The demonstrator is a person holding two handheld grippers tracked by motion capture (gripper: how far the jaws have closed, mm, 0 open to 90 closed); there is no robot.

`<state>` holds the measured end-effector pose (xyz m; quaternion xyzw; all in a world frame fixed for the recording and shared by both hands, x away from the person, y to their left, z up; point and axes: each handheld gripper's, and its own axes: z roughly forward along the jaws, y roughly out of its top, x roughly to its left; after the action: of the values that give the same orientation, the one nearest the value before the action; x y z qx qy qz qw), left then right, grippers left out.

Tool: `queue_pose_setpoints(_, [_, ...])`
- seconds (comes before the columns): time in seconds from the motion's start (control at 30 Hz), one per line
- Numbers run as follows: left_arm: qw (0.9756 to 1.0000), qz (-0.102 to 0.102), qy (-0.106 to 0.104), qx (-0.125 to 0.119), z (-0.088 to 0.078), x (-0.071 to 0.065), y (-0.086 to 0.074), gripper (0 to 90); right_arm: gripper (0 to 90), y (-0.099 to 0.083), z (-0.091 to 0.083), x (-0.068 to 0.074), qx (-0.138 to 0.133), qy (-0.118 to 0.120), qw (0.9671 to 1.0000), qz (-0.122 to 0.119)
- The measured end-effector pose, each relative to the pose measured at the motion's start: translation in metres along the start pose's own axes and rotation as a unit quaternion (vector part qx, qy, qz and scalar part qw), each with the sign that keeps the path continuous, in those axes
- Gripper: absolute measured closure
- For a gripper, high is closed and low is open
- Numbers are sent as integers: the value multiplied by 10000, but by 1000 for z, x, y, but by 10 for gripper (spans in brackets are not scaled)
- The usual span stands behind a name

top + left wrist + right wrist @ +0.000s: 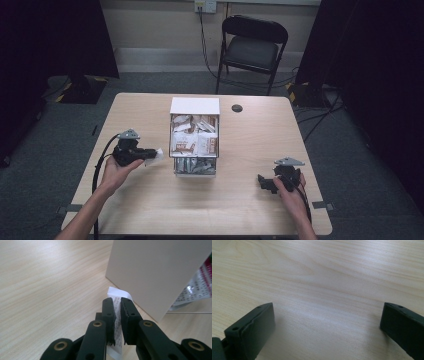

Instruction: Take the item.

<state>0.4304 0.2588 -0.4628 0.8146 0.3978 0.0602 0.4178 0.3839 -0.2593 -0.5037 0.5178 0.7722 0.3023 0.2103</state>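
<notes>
A sachet (117, 315) is pinched between the closed jaws of the left gripper (150, 153), just beside the white wall of the box (155, 272). It is held by its thin edge, and a white end sticks out beyond the fingertips, a little curled. The box stands just ahead of this gripper and to its side; it is an open organiser with more packets (194, 137) inside.

The right gripper (327, 322) is opened wide and holds nothing; under it is bare table (317, 270).

The sachet can probably slip, because it looks smooth and only a narrow strip is gripped. It may also bend or catch on the box wall if it is carried too low.

The sachet seems to be thin printed paper or foil, flat and flexible. The jaws are matte black, with brass screws. The table is pale wood grain with a slight shine.
</notes>
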Motion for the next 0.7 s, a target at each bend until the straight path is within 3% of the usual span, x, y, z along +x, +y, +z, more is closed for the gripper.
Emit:
queue_pose_setpoints(0.13, [9998, 23, 66, 205, 9, 2, -5, 824, 0, 0, 0, 0, -1, 3, 10000, -2])
queue_pose_setpoints(0.17, [9994, 57, 172, 280, 13, 4, -8, 824, 0, 0, 0, 0, 3, 0, 10000, 0])
queue_pose_setpoints(0.23, [9996, -134, 56, 233, 15, 8, -11, 824, 0, 0, 0, 0, 7, 1, 10000, 9])
queue_pose_setpoints(0.3, [9992, -33, 152, 363, 18, 9, -13, 823, 0, 0, 0, 0, 1, 6, 10000, 0])
queue_pose_setpoints(0.5, [9994, -176, 117, 257, 20, 13, -17, 823, 0, 0, 0, 0, 9, 17, 10000, 0])
queue_pose_setpoints(0.7, [9990, 70, 198, 394, 27, 8, -18, 799, 0, 0, 0, 0, 4, 19, 10000, -12])
